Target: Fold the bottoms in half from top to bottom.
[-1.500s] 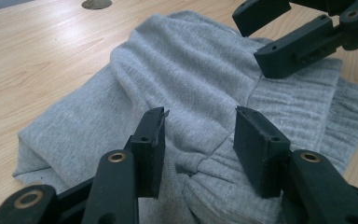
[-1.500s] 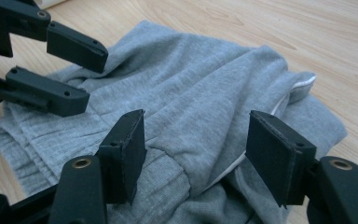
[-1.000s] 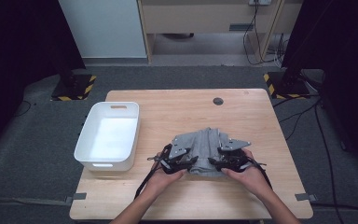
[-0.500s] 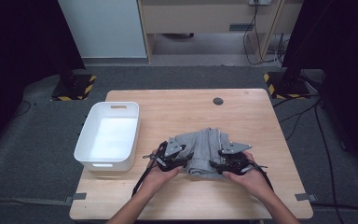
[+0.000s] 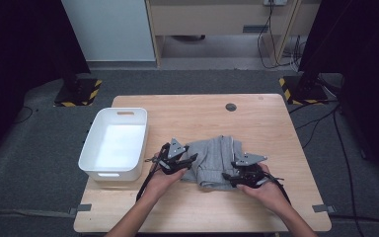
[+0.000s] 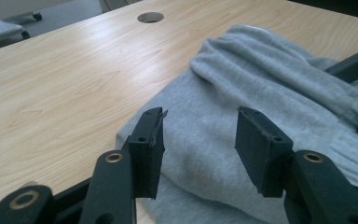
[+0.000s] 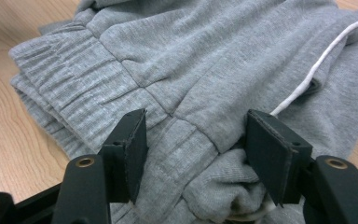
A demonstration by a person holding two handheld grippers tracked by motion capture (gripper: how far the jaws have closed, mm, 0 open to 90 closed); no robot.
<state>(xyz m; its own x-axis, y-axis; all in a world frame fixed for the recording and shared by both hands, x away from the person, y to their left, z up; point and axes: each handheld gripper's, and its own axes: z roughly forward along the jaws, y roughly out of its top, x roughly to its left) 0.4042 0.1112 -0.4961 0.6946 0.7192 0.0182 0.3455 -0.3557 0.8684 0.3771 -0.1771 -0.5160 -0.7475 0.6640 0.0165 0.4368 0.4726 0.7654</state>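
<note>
From the high view we see a grey garment (image 5: 213, 160) lying folded and bunched on the near middle of the wooden bench (image 5: 256, 123). Our left gripper (image 5: 183, 162) sits at the garment's left edge and our right gripper (image 5: 233, 176) at its near right corner, each held in a hand that comes in from the bottom edge. A white bin (image 5: 113, 144) stands on the bench just left of the left gripper, apart from the garment. A round dark hole (image 5: 231, 106) lies in the bench top near the far edge, well apart from everything. Black cables trail from both grippers toward the bench's near side.

In the left gripper view the left gripper (image 6: 199, 135) has its jaws parted with a clear gap between them. They hover over the garment's (image 6: 242, 93) near edge; the pads press on nothing, so it is released. Bare bench (image 6: 65, 84) stretches to the left, with the hole (image 6: 150, 17) at the far end. Part of the other gripper (image 6: 356, 65) shows dark at the right edge, beyond a thick fold of cloth.

In the right gripper view the right gripper (image 7: 196, 140) also stands parted. Its jaws straddle the ribbed cuff (image 7: 70, 107) and a rolled fold of the garment (image 7: 223, 51), cloth lying between them, yet we see no pinch, so it is released too. A white cord (image 7: 321, 60) runs across the cloth at the upper right. Bench (image 7: 9, 121) wood shows at the left.
</note>
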